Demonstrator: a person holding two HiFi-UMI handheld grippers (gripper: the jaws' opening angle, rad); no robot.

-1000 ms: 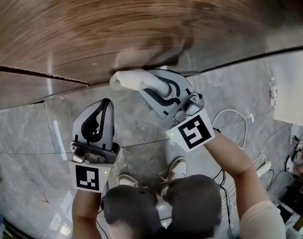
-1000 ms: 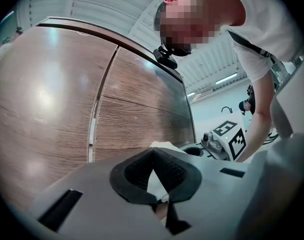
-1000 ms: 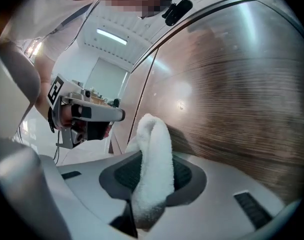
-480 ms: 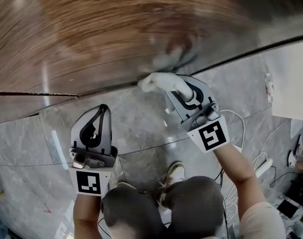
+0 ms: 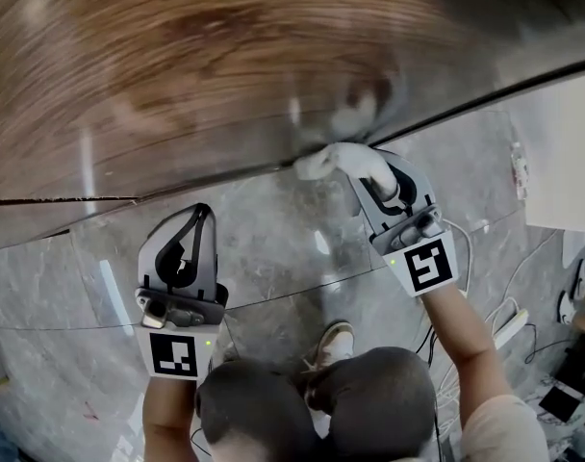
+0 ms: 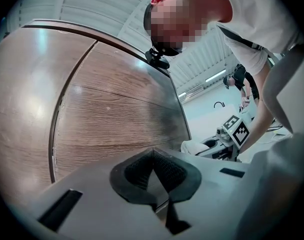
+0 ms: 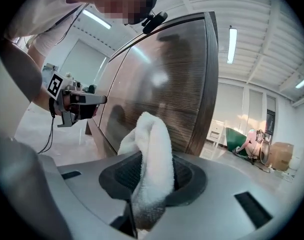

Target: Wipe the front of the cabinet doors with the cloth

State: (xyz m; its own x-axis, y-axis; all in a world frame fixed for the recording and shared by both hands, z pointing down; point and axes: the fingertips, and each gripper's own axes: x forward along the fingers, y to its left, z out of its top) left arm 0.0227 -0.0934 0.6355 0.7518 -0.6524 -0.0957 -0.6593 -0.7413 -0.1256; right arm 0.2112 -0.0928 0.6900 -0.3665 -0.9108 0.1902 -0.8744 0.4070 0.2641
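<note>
The glossy wood-grain cabinet doors (image 5: 177,75) fill the top of the head view, with a dark seam between two doors (image 6: 59,114) in the left gripper view. My right gripper (image 5: 374,186) is shut on a white cloth (image 5: 336,159), whose bunched end sits against the bottom edge of the door near its right corner. The cloth (image 7: 149,154) sticks out from between the shut jaws toward the door (image 7: 162,84). My left gripper (image 5: 191,221) hangs lower left, away from the door, jaws shut on nothing (image 6: 153,159).
Grey marble floor tiles (image 5: 273,248) lie below the cabinet. The person's shoes (image 5: 336,340) stand between the grippers. White cables (image 5: 475,248) and a power strip lie at the right. A pale wall or unit (image 5: 572,152) stands right of the cabinet's dark end edge.
My right gripper has carried the cloth rightward along the bottom edge of the door, toward its right corner. The left gripper has stayed about where it was.
</note>
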